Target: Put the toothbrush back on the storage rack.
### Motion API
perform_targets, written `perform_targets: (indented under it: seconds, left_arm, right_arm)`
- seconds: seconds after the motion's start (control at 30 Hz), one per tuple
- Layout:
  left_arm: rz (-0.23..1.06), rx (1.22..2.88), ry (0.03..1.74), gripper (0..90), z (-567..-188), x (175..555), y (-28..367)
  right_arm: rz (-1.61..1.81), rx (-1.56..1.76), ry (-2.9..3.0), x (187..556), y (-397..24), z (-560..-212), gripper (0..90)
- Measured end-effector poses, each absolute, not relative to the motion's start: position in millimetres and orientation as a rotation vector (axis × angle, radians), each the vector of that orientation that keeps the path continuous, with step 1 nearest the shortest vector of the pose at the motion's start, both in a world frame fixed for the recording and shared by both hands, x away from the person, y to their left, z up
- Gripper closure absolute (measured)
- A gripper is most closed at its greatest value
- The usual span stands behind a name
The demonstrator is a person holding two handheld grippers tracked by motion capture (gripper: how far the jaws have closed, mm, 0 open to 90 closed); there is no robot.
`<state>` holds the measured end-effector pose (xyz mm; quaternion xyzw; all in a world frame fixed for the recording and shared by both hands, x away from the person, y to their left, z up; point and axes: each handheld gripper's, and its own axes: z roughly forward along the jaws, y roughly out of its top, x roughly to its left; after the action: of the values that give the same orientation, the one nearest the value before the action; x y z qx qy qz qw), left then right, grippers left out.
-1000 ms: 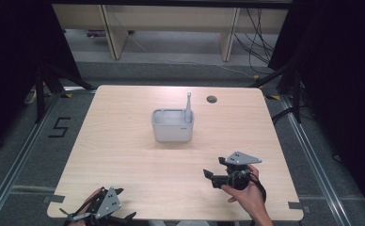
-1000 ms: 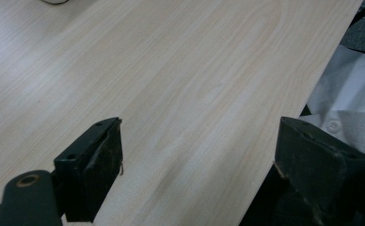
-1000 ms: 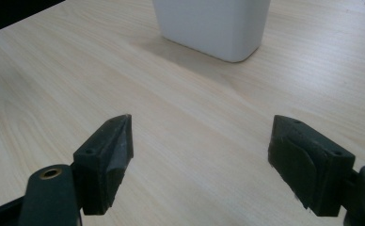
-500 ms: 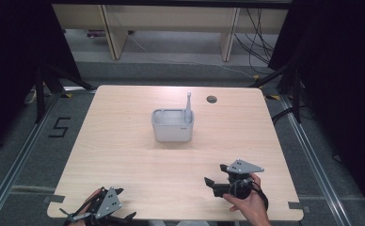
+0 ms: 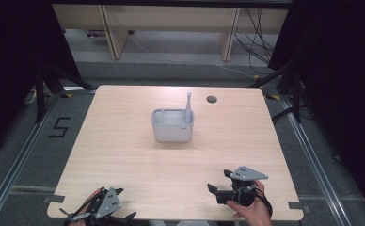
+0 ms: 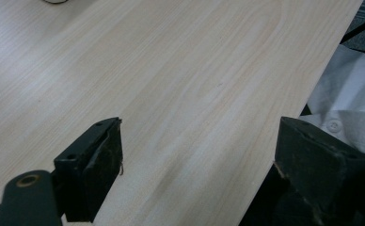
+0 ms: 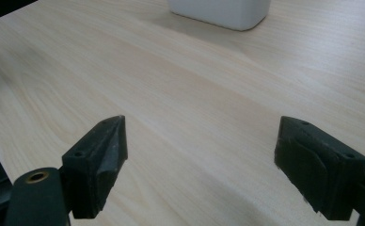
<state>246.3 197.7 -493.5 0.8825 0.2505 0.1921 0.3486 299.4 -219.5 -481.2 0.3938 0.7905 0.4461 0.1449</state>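
Both tongs stand open and empty. From the high view, we see the left gripper (image 5: 100,211) at the near left edge of the table (image 5: 124,155) and the right gripper (image 5: 220,183) near the near right edge, its jaws having just been opening with nothing between them. A grey bin (image 5: 172,125) sits mid-table, well apart from both, with a toothbrush (image 5: 188,107) upright in its right corner. A "5" (image 5: 59,127) is marked on the floor at left. We judge the work done or not begun; the next move calls for a long reach to the bin.

Along the left gripper view, our wide jaws frame bare wood and a white shirt (image 6: 345,113).

Along the right gripper view, wide jaws face the bin (image 7: 220,12) far ahead.
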Motion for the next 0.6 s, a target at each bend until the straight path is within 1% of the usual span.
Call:
perform_targets:
  seconds: [0.27, 0.3, 0.4, 0.6]
  left_arm:
    - [0.498, 2.271, 0.653, 15.3, -494.1, 245.7, 197.0]
    - [0.498, 2.269, 0.655, 15.3, -494.2, 245.6, 196.9]
    - [0.503, 2.279, 0.651, 15.3, -493.9, 246.0, 197.4]
    - [0.503, 2.282, 0.651, 15.2, -493.7, 246.0, 197.6]
  right_arm:
    - [1.266, 1.140, 2.311, 290.9, -221.4, -486.0, 17.4]
    - [1.259, 1.189, 2.313, 287.9, -220.7, -485.5, 17.3]
    - [1.251, 1.131, 2.316, 289.7, -222.9, -489.1, 17.2]
    - [1.215, 1.172, 2.337, 282.5, -223.3, -490.3, 17.0]
